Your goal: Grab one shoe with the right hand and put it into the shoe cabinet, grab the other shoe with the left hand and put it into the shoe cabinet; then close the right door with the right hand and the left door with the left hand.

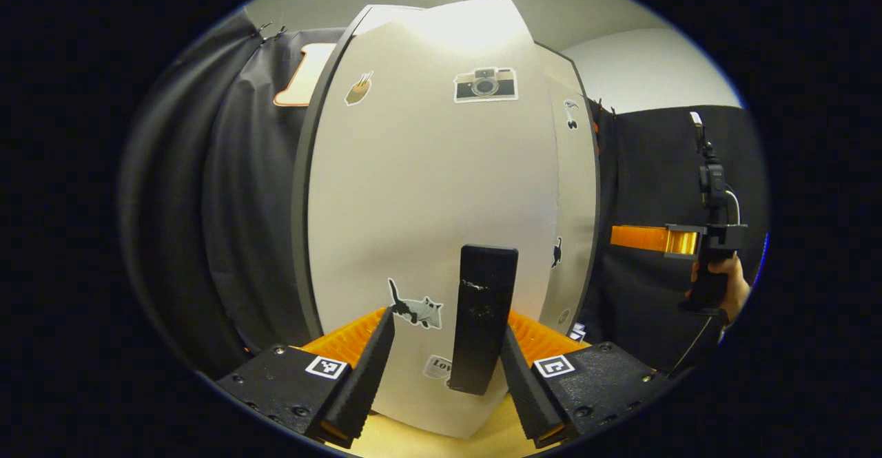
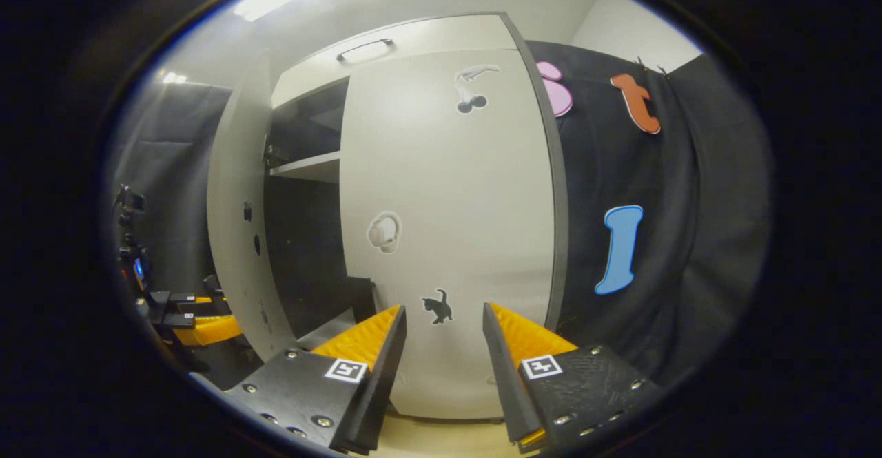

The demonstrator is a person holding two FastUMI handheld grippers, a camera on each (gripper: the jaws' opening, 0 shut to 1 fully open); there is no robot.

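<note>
The shoe cabinet's white left door (image 1: 427, 203) stands close in front of me in the left gripper view, with its black upright handle (image 1: 482, 317). My left gripper (image 1: 448, 375) is open, and the handle's lower end lies between its fingers, nearer the right one. Beyond it shows the right door (image 1: 573, 196). In the right gripper view the right door (image 2: 448, 224) looks shut and the left door (image 2: 234, 237) stands ajar, baring a dark interior with a shelf (image 2: 306, 165). My right gripper (image 2: 444, 348) is open just short of the right door. A dark shape (image 2: 358, 296) sits low inside; what it is I cannot tell.
Black cloth walls flank the cabinet on both sides. A hand (image 1: 732, 293) holds the right gripper (image 1: 679, 240) off to the right of the cabinet. The left gripper (image 2: 200, 327) shows at the far left. A pale wooden floor (image 1: 441, 441) runs under the doors.
</note>
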